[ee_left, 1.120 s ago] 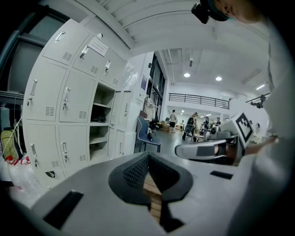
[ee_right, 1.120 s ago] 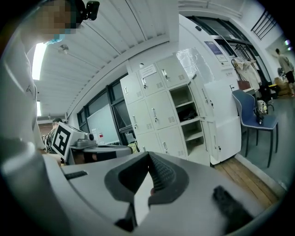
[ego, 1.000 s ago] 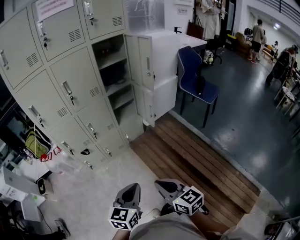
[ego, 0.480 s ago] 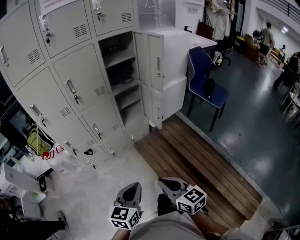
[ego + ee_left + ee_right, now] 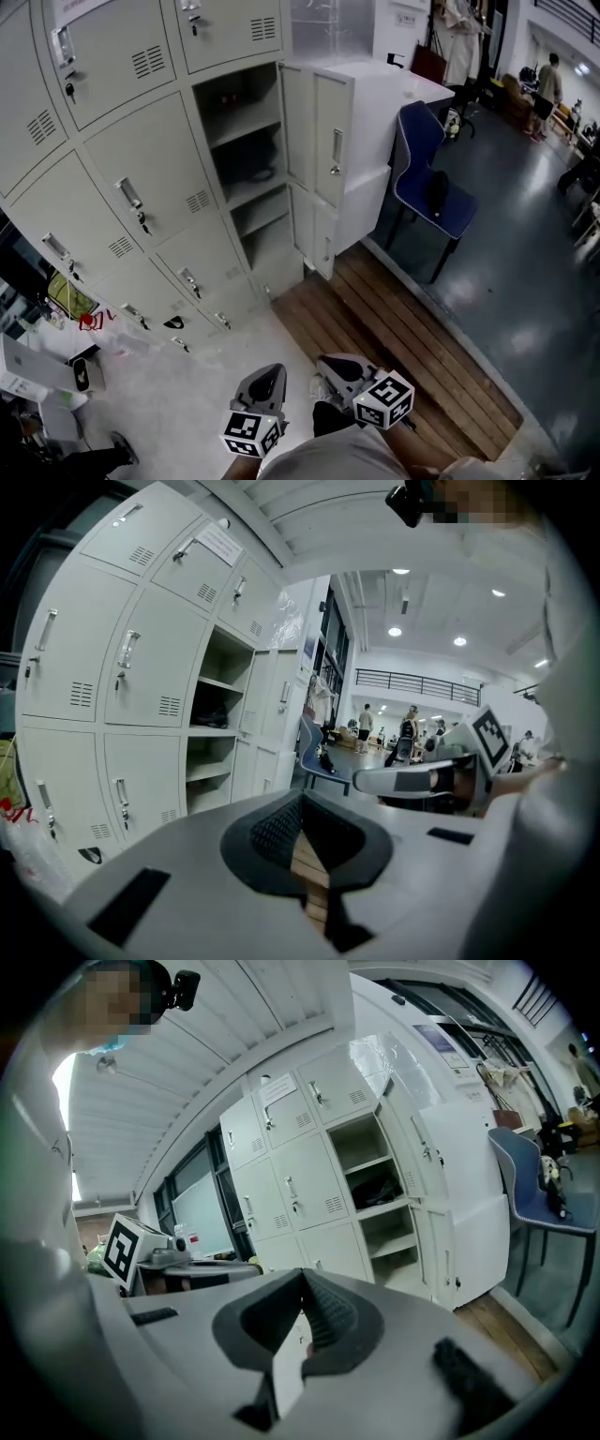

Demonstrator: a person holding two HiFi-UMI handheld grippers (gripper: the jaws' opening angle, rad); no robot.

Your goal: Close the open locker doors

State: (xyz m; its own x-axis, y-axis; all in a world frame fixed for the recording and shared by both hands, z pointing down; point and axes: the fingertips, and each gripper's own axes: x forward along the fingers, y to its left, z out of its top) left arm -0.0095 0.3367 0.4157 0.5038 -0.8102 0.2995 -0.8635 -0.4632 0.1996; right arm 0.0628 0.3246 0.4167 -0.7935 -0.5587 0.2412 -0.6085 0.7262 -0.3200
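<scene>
Grey lockers fill the left of the head view. Two doors in the right column stand open: an upper door and a lower door, with shelved compartments behind them. A dark thing lies on an upper shelf. Both grippers are held low, close to the body and well short of the lockers. The left gripper and the right gripper are both shut with nothing in them. The open doors also show in the left gripper view, and the open compartments in the right gripper view.
A white cabinet stands just behind the open doors, with a blue chair beside it. A wooden floor strip runs diagonally to the right. Bags and clutter lie at the lockers' lower left. People stand far off.
The head view has drawn nearer to the lockers; the open doors now sit larger and further right. Both grippers stay shut in the same place at the bottom.
</scene>
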